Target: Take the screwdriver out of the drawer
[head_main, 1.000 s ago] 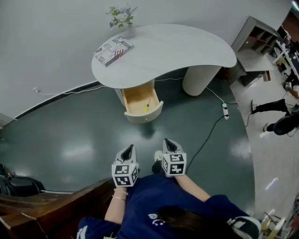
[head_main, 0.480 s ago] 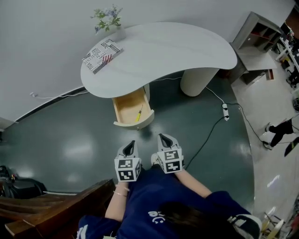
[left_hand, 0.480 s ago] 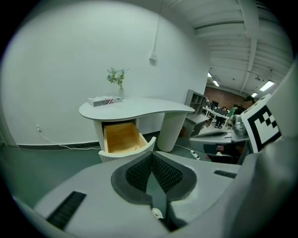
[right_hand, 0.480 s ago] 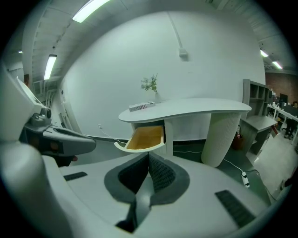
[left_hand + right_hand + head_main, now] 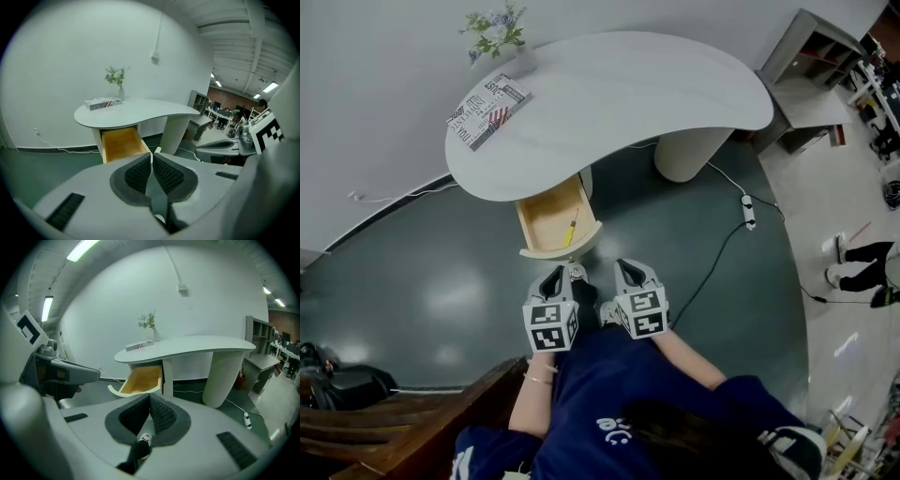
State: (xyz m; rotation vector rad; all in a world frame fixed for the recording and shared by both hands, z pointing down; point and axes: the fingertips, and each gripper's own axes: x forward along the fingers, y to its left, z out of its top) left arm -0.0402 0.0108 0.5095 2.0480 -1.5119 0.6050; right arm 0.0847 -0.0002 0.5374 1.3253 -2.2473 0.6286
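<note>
- We see the drawer (image 5: 546,211) pulled open from under the white counter (image 5: 628,94), its wooden floor bare apart from one tool.
- The screwdriver (image 5: 571,228), thin and yellow, lies inside the drawer along its right side, near the curved front.
- Our left claw (image 5: 557,277) hangs just in front of the drawer's front, its jaws pressed together with nothing between them.
- Our right claw (image 5: 627,272) is off to the right of the drawer's front, its jaws likewise together and empty.
- A book (image 5: 481,111) and a vase of flowers (image 5: 499,33) sit on the counter beyond the drawer, toward the left.
</note>
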